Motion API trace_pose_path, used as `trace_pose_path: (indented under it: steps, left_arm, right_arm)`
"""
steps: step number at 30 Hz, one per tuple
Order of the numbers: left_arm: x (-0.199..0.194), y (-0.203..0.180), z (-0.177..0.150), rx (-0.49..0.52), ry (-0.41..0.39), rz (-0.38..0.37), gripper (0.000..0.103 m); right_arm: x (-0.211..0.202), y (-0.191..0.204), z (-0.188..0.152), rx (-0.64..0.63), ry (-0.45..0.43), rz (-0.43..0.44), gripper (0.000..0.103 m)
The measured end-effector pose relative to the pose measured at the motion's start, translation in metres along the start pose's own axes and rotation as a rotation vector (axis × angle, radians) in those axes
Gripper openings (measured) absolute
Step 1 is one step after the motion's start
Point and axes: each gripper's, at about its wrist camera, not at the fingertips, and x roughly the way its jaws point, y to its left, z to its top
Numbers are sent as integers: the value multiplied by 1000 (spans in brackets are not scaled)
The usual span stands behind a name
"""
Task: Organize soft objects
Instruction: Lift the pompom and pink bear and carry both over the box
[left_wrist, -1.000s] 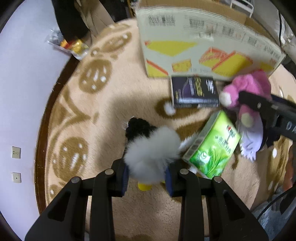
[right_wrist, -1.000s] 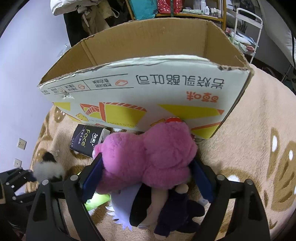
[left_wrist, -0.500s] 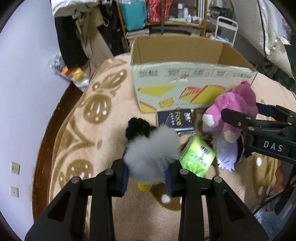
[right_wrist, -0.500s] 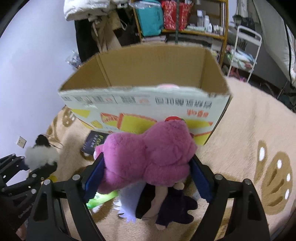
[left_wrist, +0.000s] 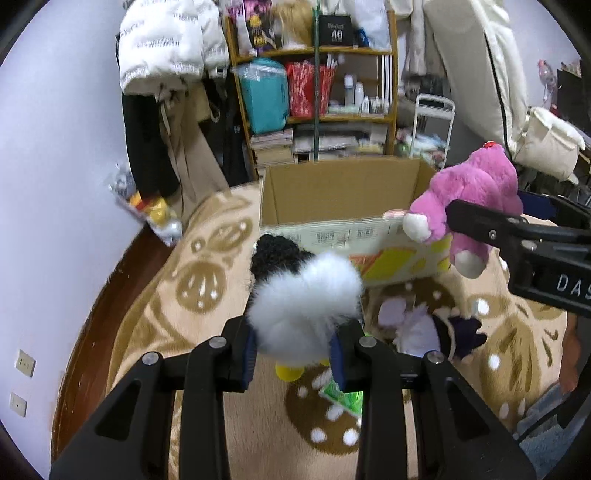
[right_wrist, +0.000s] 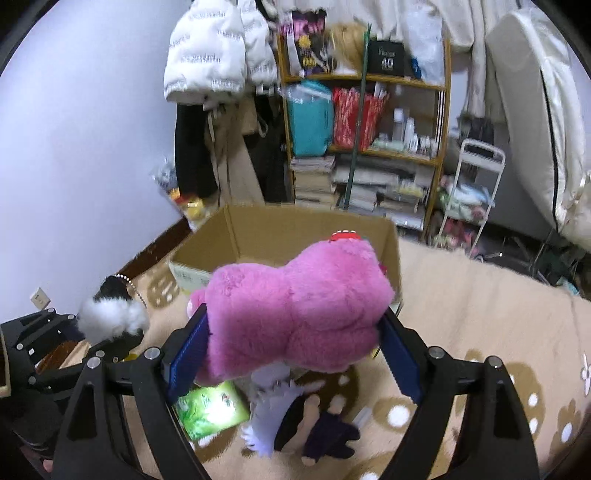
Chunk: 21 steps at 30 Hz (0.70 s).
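My left gripper (left_wrist: 293, 349) is shut on a fluffy black and white plush (left_wrist: 303, 295) with yellow feet, held above the rug in front of the open cardboard box (left_wrist: 332, 199). My right gripper (right_wrist: 291, 343) is shut on a pink plush bear (right_wrist: 295, 310), held at the height of the box's rim at its near right corner. The bear (left_wrist: 472, 195) also shows at the right of the left wrist view, and the black and white plush (right_wrist: 110, 314) at the left of the right wrist view. A doll with pale purple hair and dark clothes (right_wrist: 295, 417) lies on the rug below.
A green tissue pack (right_wrist: 210, 410) lies on the beige patterned rug (right_wrist: 480, 314) beside the doll. Behind the box stand a crowded wooden shelf (right_wrist: 369, 129), hanging coats (right_wrist: 221, 110), a white rack (right_wrist: 476, 184) and a bag of snacks (left_wrist: 155, 206) by the wall.
Both grippers have lifted their plush toys up from the rug to about the level of the box's rim. The views now look over the box into the room.
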Motion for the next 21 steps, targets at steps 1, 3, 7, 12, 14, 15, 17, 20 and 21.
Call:
trace_pose_path:
  steps: [1,3,7,12,14,15,17,20,21]
  left_arm:
    - [-4,0,2,-2,-23,5,31]
    - [-8,3,6,-12,-54,9,31]
    - [-10,8,15,-14,-110,29,31]
    - [-12,11,32,-15,-177,24,31]
    - [-13,8,40,7,-206,21,31]
    - [-13,8,44,16,-218,23,31]
    - [-14,8,52,34,-244,25,31]
    - [-12,10,64,41,-271,29,31]
    - [-12,10,66,41,-277,30,31]
  right_arm:
    - [-4,0,3,-5,-17,-1,90]
    - [-9,1,9,-20,-43,-3,90]
    - [-18,4,19,-35,-88,-4,90]
    - [-28,5,28,-45,-150,-22,90]
    - [-33,6,31,-59,-176,-41,90]
    - [-36,6,35,-69,-195,-49,90]
    - [-40,5,39,-72,-218,-54,90]
    - [-44,2,47,-58,-252,-56,90]
    - [-45,1,50,-53,-259,-54,90]
